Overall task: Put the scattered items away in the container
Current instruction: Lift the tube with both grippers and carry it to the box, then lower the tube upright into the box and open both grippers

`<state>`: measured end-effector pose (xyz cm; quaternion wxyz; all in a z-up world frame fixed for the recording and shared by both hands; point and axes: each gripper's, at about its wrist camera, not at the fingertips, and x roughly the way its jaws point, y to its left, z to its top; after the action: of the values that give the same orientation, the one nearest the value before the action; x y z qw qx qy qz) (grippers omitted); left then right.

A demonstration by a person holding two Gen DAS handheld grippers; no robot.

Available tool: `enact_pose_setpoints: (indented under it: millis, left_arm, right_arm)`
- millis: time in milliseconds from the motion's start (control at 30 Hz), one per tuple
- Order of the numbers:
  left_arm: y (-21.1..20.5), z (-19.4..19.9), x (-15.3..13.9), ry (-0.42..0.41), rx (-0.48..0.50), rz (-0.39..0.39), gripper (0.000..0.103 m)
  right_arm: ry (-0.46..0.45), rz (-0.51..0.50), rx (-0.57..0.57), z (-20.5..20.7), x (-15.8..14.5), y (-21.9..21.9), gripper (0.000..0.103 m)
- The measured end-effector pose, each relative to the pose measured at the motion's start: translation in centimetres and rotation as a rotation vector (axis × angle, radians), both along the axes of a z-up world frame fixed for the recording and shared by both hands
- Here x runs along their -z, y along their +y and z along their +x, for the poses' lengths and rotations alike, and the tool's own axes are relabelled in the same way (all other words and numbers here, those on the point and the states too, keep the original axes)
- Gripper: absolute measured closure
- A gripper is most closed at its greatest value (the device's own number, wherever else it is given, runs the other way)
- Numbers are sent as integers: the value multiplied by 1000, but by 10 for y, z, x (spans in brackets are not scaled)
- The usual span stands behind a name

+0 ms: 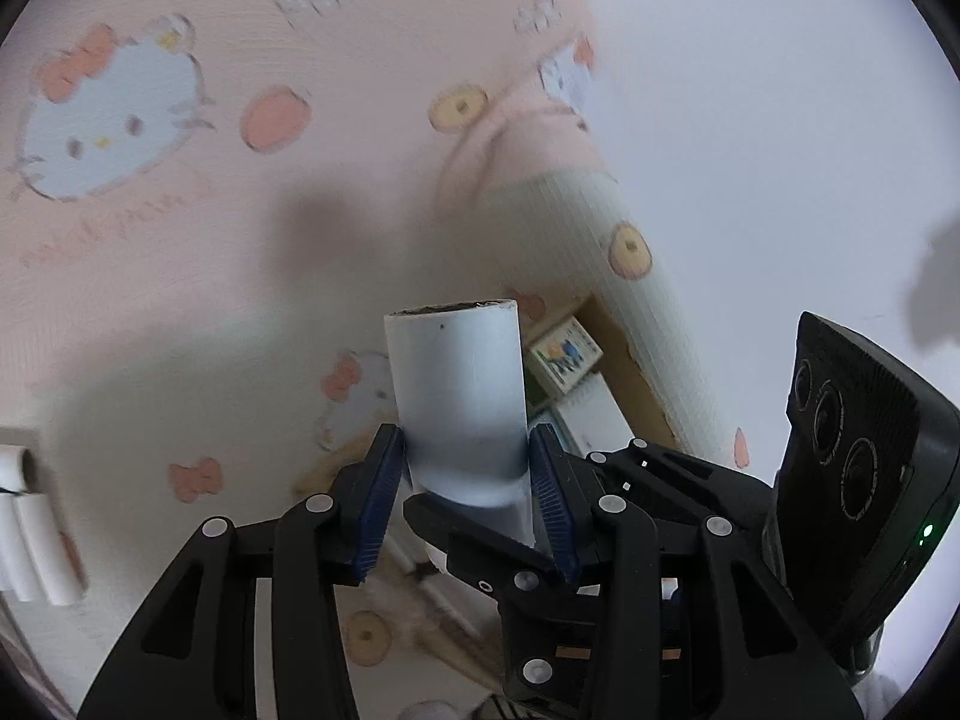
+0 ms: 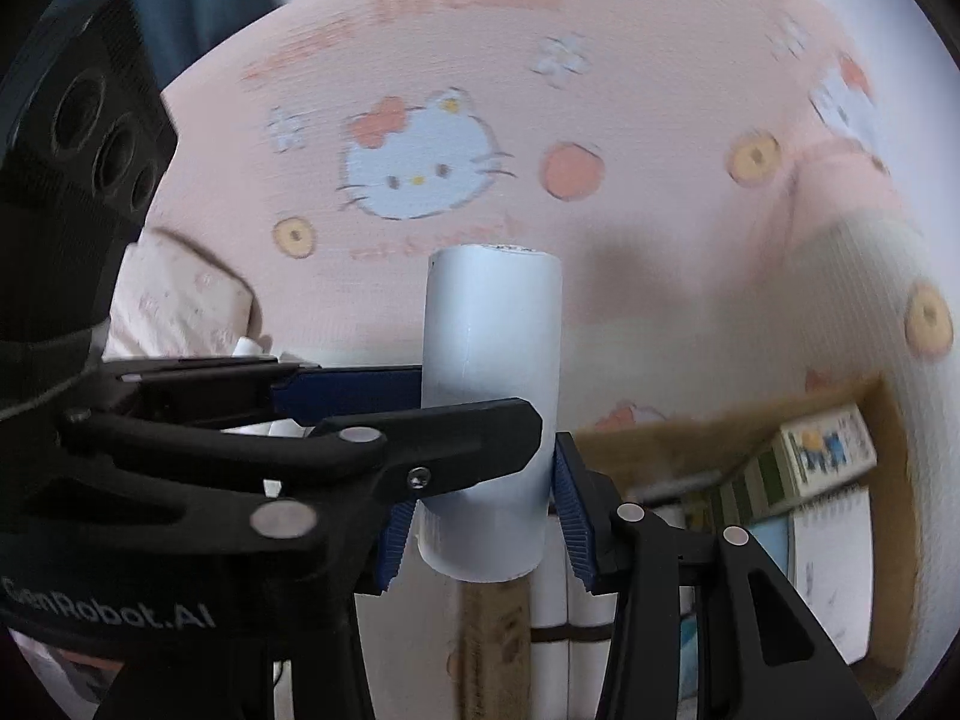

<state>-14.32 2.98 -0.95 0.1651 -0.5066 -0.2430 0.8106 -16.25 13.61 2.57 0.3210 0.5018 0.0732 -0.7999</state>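
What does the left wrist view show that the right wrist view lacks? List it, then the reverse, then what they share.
Only the left wrist view: loose white rolls lying at its left edge, and a grey shadow on the white wall.
Only the right wrist view: a pale crumpled cloth at left, and a banded bundle of white rolls below the claws.
Both: the held white tube, the pink cartoon-cat sheet, and a cardboard box.

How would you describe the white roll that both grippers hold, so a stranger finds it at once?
Look above the pink cartoon-cat printed cloth, near the brown cardboard box of small cartons. There the white paper-wrapped cylinder roll stands upright, clamped between blue pads by the left gripper and right gripper. Other white rolls lie flat on the cloth.
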Motion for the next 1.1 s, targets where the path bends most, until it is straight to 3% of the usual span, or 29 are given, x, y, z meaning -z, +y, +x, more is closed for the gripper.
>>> enact_pose_setpoints:
  millis: [200,467,667,1100]
  left_arm:
    - [41,-16,26,-84,56,59,56]
    - [73,-19,64,-213,63,78,56]
    - [81,-29,93,-288,28,108,56]
    - [86,-32,115,-338,-36,135,56]
  right_arm:
    - [-16,104,34,-9,20,34,62]
    - [-128,107,85,-18,54,69,62]
    - [-156,136,108,-24,79,79,62]
    - [-212,160,138,-35,103,97,62]
